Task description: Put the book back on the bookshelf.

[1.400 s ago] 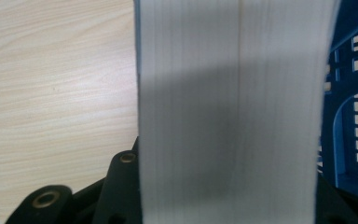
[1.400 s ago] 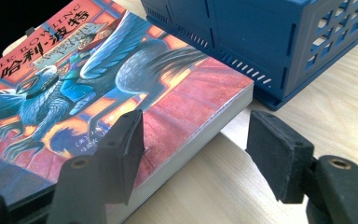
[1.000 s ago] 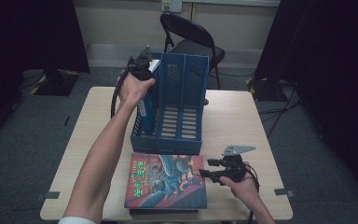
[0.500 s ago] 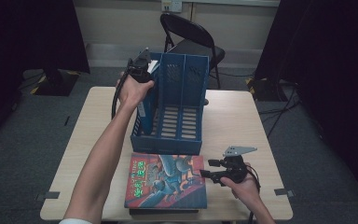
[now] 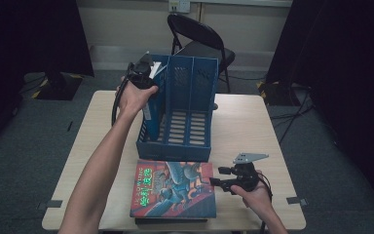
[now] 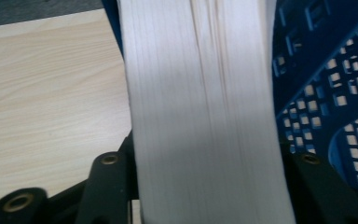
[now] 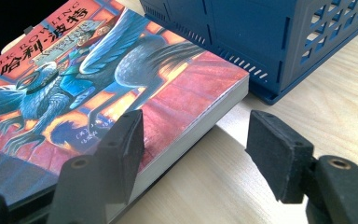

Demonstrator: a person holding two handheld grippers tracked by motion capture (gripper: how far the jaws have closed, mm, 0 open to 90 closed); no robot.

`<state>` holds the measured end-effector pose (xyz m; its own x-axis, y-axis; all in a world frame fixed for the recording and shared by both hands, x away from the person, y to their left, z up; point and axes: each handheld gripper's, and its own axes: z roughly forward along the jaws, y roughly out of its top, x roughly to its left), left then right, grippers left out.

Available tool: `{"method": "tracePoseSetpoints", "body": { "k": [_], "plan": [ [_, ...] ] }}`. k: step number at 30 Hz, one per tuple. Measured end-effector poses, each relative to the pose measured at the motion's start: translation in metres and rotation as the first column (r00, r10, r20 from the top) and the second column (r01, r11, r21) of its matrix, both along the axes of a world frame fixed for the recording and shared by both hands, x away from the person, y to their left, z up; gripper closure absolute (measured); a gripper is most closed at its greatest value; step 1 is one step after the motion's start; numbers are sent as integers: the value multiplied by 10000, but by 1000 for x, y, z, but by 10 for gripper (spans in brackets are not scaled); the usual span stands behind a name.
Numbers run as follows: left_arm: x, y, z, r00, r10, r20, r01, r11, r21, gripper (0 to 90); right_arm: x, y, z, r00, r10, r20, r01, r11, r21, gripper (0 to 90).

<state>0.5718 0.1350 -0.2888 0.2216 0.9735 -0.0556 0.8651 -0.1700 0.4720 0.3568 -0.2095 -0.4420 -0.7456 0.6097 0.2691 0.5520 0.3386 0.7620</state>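
A blue file holder [image 5: 185, 122] with three slots stands at mid-table. My left gripper [image 5: 145, 80] points down at its left slot, where a thick book [image 5: 148, 111] stands on end. In the left gripper view the book's white page edge [image 6: 200, 112] runs between my jaws. They have just been opening, and I see no grip on it. A picture-cover book [image 5: 175, 187] lies flat near the front edge. My right gripper [image 5: 216, 176] is open at its right edge, one pad over the cover [image 7: 98, 70] and the other over bare table.
A dark flat item [image 5: 170, 222] lies under the picture-cover book. The holder's perforated wall [image 6: 326, 84] is close to the right of my left gripper. Bare tabletop [image 5: 248, 126] lies right of the holder. A folding chair [image 5: 199, 44] stands behind the table.
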Motion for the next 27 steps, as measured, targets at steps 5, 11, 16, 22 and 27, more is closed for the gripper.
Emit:
{"method": "tracePoseSetpoints", "body": {
  "k": [5,11,16,22,27],
  "plan": [
    [-12,7,0,9980,-367,511,394,9979,-515,450,0,0,0,10000,0,10,0,10000,-41,365],
    [-27,15,-4,9933,-639,961,724,9935,-877,408,0,0,-1,10000,-51,-9,51,10000,-49,363],
    [-34,22,-6,9900,-525,1309,711,9874,-1416,443,0,1,-1,10000,-73,22,73,9999,-73,363],
    [-39,21,-10,9850,-534,1639,751,9887,-1296,477,0,1,-1,10000,-57,18,57,10000,-61,367],
    [-44,26,-20,9787,-739,1917,1031,9838,-1468,461,0,1,0,10000,-48,28,48,10000,-65,368]
  ]
}}
